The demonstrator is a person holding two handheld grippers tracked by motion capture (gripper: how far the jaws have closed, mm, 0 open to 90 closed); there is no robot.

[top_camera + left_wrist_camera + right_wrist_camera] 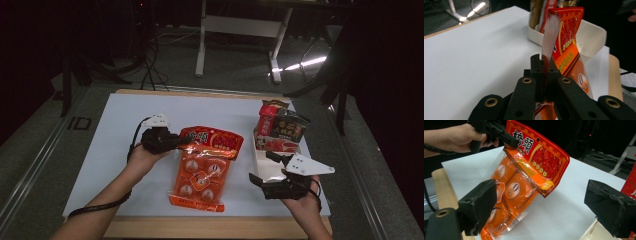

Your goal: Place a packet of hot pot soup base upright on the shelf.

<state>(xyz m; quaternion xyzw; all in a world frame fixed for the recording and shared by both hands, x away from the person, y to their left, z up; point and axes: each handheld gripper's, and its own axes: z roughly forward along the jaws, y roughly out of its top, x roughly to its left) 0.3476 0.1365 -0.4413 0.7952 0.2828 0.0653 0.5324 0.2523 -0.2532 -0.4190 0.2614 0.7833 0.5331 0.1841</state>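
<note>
Inspection finds the orange and red clear-plastic pouch of round seasoning blocks (202, 170) pinched at its red header edge by our left gripper (176, 142). In the left gripper view the two black jaws stand clenched together on the thin sealed edge of that pouch (564, 37), which rises upright from between them. In the right gripper view the pouch (524, 177) hangs tilted, its top corner held up and its lower end down at the white tabletop (125, 150).

Our left hand (145, 155) lies to the left of the pouch, forearm coming in from the lower left, gripper pointing to the right and roughly level.

Our right gripper (267, 172) sits well apart from the pouch, to its right. Its jaws are spread wide with nothing between them, and the pouch shows beyond the gap in its own view. Our right hand (300, 192) holds it near the table's front edge, jaws pointing left, just beside the white rectangular plastic tray (260, 160). That tray holds upright red and dark snack packets (280, 127) at its far end.
</note>
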